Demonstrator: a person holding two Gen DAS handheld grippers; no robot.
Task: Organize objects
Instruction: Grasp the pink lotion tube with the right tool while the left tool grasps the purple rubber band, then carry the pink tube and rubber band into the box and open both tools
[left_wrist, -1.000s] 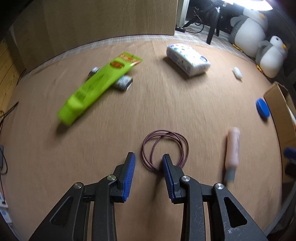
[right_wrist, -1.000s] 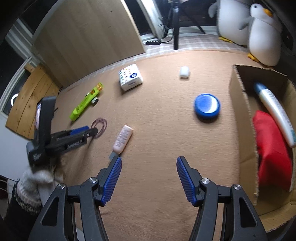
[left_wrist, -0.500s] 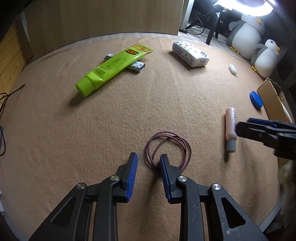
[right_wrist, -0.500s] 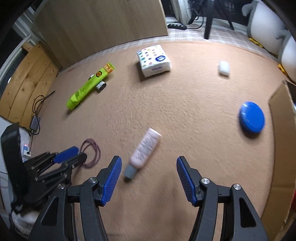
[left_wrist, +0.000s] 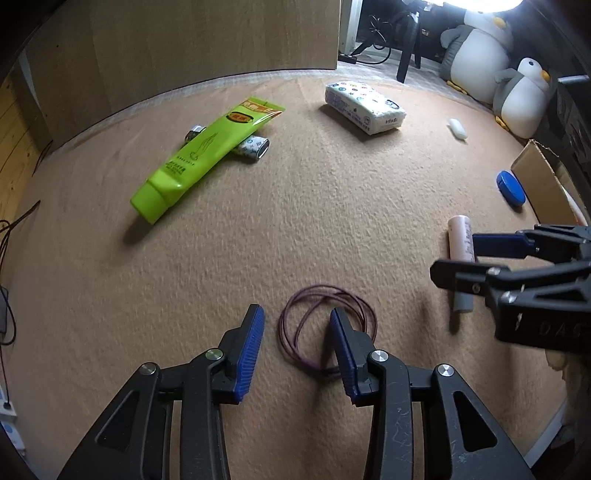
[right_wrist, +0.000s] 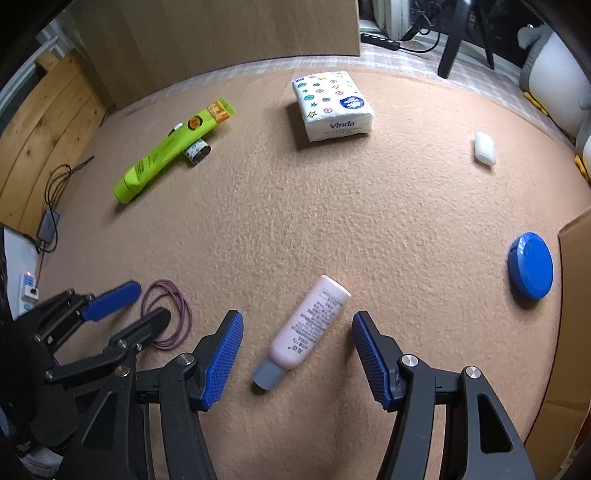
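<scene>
Tube (left_wrist: 207, 158) lying across can (left_wrist: 255, 146), tissue pack (left_wrist: 364, 107) right of them

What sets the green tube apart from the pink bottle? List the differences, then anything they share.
Colour: the green tube is bright lime with an orange end; the pink bottle is pale pink with a grey cap.
Support: the green tube lies propped across a small patterned roll; the pink bottle lies flat on the mat.
Place: the green tube is off alone; the pink bottle lies between the open fingers of the right gripper, untouched.
Both lie on their sides.
</scene>
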